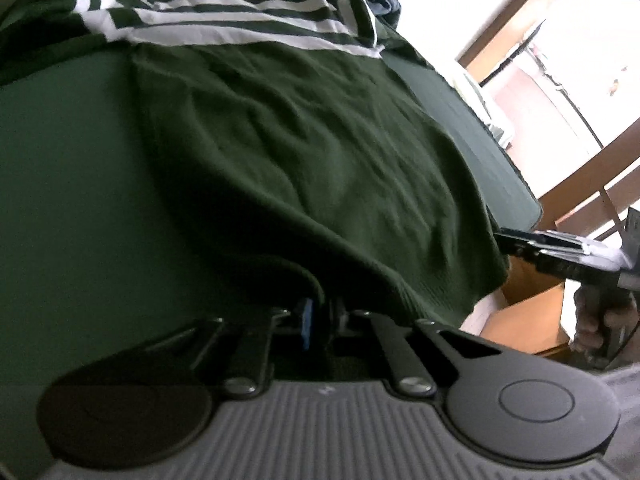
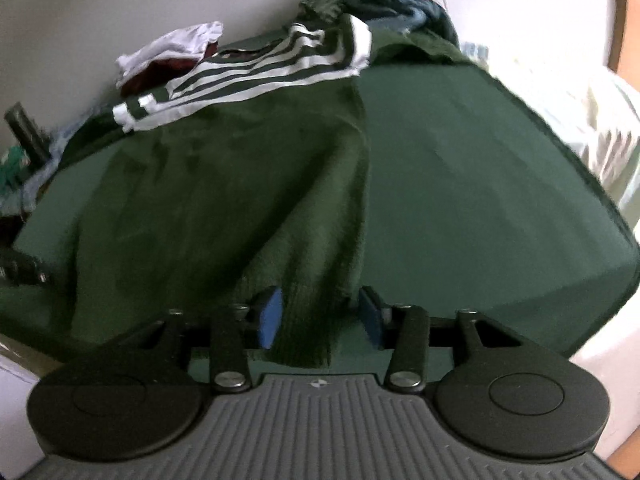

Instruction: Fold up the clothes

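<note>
Left wrist view, green sweater (image 1: 304,152) on green-covered table (image 1: 60,200), left tool (image 1: 320,316) clenched on hem, right tool (image 2: 318,316) slack.

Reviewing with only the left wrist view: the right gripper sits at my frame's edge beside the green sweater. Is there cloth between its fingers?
Observer: Yes. In the right wrist view a ribbed strip of the green sweater runs between the right gripper's blue pads, but the jaws stand apart, not clamped.
Operator: Which side of the sweater is that?
Observer: The side bordering the bare green cover, which spreads out to that gripper's right.
Operator: Anything behind the striped garment?
Observer: A crumpled white garment lies against a pale wall.
</note>
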`<action>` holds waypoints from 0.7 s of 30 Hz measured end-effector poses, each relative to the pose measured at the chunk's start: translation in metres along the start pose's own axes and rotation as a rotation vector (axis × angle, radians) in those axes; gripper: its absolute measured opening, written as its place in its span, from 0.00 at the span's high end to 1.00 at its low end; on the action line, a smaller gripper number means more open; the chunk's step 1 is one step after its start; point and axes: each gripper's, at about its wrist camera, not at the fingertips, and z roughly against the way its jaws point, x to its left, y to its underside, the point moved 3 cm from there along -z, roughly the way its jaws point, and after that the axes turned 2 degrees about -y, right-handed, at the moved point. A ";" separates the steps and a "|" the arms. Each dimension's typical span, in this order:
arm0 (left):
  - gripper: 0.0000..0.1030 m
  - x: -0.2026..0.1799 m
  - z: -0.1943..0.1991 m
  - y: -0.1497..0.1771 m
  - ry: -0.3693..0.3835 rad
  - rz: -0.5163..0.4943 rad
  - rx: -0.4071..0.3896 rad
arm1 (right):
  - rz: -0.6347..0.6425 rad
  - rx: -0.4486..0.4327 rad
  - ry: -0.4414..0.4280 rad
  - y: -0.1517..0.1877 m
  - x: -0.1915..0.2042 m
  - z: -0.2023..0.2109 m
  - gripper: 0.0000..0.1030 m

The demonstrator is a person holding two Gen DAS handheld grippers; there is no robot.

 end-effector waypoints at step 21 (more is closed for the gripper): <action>1.00 0.015 0.044 0.030 -0.092 0.047 0.055 | 0.105 0.132 -0.006 -0.017 -0.026 0.027 0.92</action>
